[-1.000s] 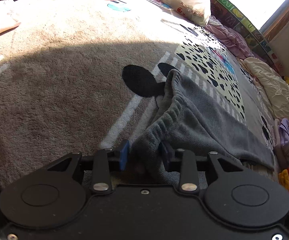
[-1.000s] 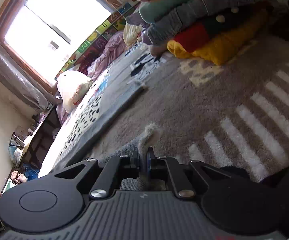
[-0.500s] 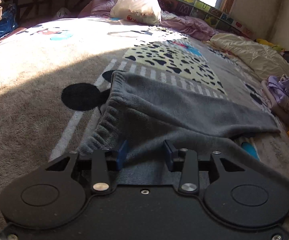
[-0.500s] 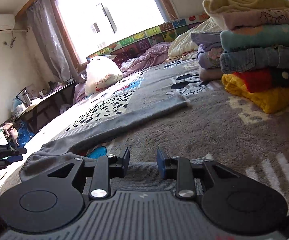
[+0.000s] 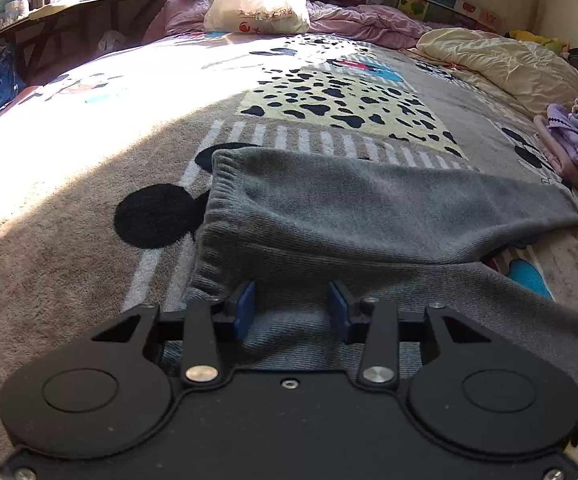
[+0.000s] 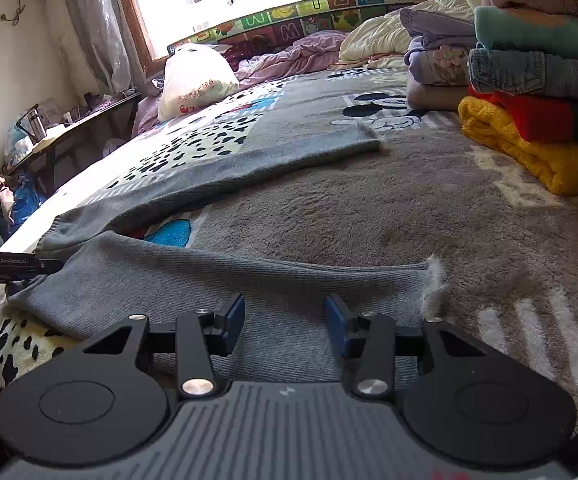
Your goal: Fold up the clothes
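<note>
One grey knit garment lay flat on the bed blanket, loads of bare space left of its ribbed hem. Left gripper sat part open over it, gripping nothing; right gripper was opening, fabric loose underneath

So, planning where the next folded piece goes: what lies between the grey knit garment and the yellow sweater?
Only bare blanket, seen in the right wrist view, between the grey knit garment and yellow sweater.
</note>
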### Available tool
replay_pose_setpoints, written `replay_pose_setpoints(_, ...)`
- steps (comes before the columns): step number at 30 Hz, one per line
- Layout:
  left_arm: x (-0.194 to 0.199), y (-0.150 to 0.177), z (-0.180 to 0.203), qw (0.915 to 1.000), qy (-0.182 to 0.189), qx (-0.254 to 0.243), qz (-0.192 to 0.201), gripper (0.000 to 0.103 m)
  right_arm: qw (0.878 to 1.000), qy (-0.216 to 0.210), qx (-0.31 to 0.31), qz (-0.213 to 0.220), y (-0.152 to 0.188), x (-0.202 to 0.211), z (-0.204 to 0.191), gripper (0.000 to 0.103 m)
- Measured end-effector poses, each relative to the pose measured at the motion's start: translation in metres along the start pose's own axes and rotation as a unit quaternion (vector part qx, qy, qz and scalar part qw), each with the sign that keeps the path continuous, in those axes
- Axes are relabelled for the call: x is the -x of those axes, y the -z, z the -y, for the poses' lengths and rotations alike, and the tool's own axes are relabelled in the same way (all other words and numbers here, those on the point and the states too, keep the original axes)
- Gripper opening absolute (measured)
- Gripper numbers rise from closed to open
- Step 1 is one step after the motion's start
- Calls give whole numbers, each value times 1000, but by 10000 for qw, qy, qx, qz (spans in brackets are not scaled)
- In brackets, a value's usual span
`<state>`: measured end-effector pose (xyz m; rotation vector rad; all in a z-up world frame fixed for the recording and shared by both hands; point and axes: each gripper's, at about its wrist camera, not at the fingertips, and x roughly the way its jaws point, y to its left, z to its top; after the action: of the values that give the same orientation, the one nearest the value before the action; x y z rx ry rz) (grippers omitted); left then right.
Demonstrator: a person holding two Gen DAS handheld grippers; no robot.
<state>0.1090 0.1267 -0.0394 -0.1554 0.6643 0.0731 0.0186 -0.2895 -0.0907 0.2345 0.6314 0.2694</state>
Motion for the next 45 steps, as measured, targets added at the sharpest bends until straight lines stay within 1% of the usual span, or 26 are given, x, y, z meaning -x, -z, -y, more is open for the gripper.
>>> replay_pose_setpoints(1, 4, -5, -1, 9997, 116, 96, 176, 38, 10000, 3, 4, 0, 0, -1, 0, 45)
replay_pose_setpoints(2, 4, -10, -2, 9989, 331, 200, 281, 39, 10000, 2, -6, 5, 0, -1, 0, 45)
replay_pose_setpoints(4, 0, -18, -6, 9962, 664, 418, 369, 40, 10000, -2, -20, 26, 1, -1, 1, 45)
replay_pose_setpoints(5, -10, -19, -8, 9970, 617, 438, 191, 43, 10000, -5, -19, 48, 0, -1, 1, 45)
replay_pose_setpoints(6, -26, -17, -11, 9981, 435, 399, -175, 45, 10000, -8, -17, 71, 0, -1, 1, 45)
replay_pose_setpoints(7, -37, -15, -14, 9981, 354, 366, -334, 40, 9999, -4, -25, 98, -1, 0, 0, 45)
replay_pose_setpoints(9, -43, -10, -18, 9983, 412, 332, -231, 40, 9996, -66, 48, 267, -5, 5, -4, 45)
replay_pose_setpoints(11, -36, -13, -18, 9983, 406, 375, -206, 40, 9989, -188, 224, 375, -10, 9, -15, 44)
replay_pose_setpoints(13, -36, -11, -24, 9971, 496, 544, -171, 40, 9967, -468, 535, 397, -19, 7, -34, 44)
replay_pose_setpoints(15, -38, -9, -33, 9946, 672, 766, -185, 39, 9943, -703, 740, 304, -30, -4, -53, 44)
replay_pose_setpoints(18, -39, -11, -44, 9889, 891, 1155, -268, 39, 9901, -1145, 792, 145, -54, -33, -81, 44)
replay_pose_setpoints(20, -39, -11, -49, 9862, 998, 1286, -299, 39, 9860, -1487, 753, 59, -72, -55, -100, 44)
replay_pose_setpoints(23, -39, -12, -51, 9849, 1056, 1329, -326, 39, 9762, -2110, 501, -56, -97, -90, -124, 44)
replay_pose_setpoints(24, -39, -12, -52, 9846, 1075, 1340, -337, 39, 9711, -2366, 284, -154, -101, -103, -129, 44)
replay_pose_setpoints(26, -38, -13, -53, 9837, 1113, 1364, -357, 39, 9575, -2802, -438, -528, -102, -132, -133, 46)
replay_pose_setpoints(27, -38, -13, -54, 9831, 1139, 1388, -366, 39, 9549, -2815, -658, -678, -99, -143, -135, 46)
replay_pose_setpoints(29, -39, -14, -57, 9812, 1202, 1459, -387, 39, 9583, -2570, -862, -901, -91, -161, -137, 46)
replay_pose_setpoints(30, -40, -14, -58, 9805, 1226, 1487, -395, 39, 9634, -2312, -951, -962, -87, -167, -135, 45)
replay_pose_setpoints(31, -40, -14, -59, 9798, 1244, 1511, -403, 39, 9661, -2111, -1141, -956, -83, -171, -127, 39)
replay_pose_setpoints(32, -40, -14, -59, 9795, 1255, 1525, -409, 39, 9650, -2013, -1409, -913, -81, -172, -114, 29)
replay_pose_setpoints(33, -40, -14, -59, 9794, 1257, 1527, -414, 39, 9634, -1909, -1673, -859, -79, -172, -101, 25)
replay_pose_setpoints(35, -40, -14, -59, 9792, 1261, 1530, -422, 39, 9619, -1691, -2042, -667, -80, -169, -76, 24)
replay_pose_setpoints(38, -40, -14, -60, 9789, 1273, 1541, -423, 39, 9635, -1237, -2349, -336, -89, -160, -41, 24)
replay_pose_setpoints(41, -40, -14, -60, 9792, 1265, 1528, -418, 39, 9697, -615, -2364, -29, -101, -154, -8, 25)
replay_pose_setpoints(43, -41, -14, -59, 9794, 1260, 1524, -416, 39, 9702, -390, -2391, 25, -106, -157, 12, 23)
replay_pose_setpoints(45, -41, -14, -60, 9791, 1265, 1535, -416, 39, 9726, -158, -2318, 104, -110, -157, 22, 22)
